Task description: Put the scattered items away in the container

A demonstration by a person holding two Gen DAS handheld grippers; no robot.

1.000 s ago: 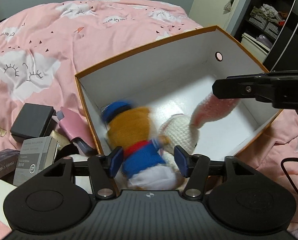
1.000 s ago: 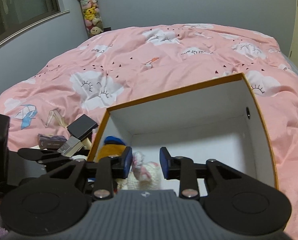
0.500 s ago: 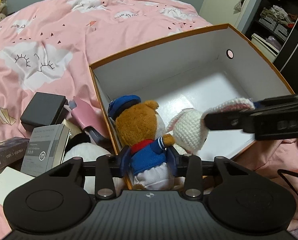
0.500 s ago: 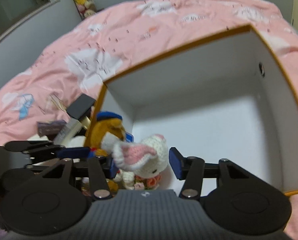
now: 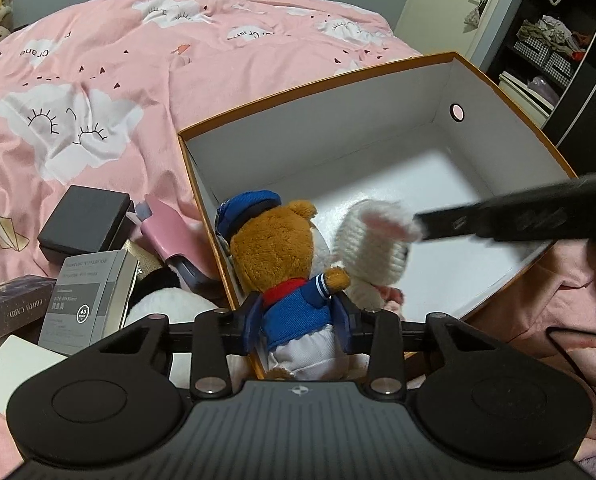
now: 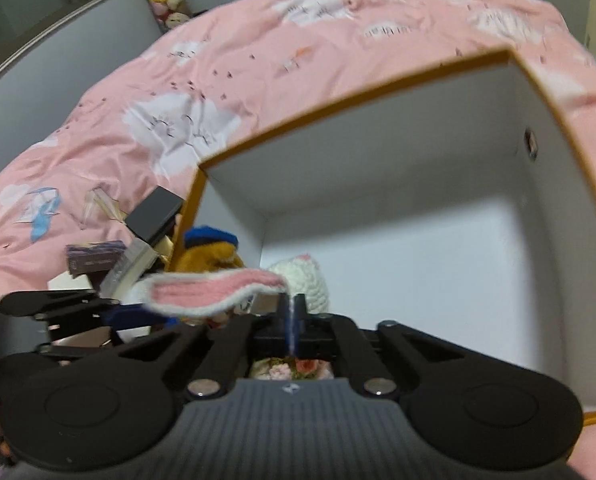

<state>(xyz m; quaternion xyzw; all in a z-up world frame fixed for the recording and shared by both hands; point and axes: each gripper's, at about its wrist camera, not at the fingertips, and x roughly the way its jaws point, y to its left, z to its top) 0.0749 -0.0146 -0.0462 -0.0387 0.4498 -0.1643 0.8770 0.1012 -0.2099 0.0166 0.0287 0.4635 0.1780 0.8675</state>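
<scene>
An open orange-rimmed white box lies on the pink bed; it also shows in the right wrist view. My left gripper is shut on a brown bear plush in a blue sailor suit at the box's near left corner. My right gripper is shut on the ear of a white crocheted bunny standing beside the bear in the box. The right gripper enters the left wrist view from the right.
Left of the box lie a black box, a pink case, a grey carton, a photo card box and a white fluffy item. A cable lies at right.
My left gripper has closed on the bear plush. My right gripper opened, then closed on the bunny's ear. The bunny now sits lower in the box.
</scene>
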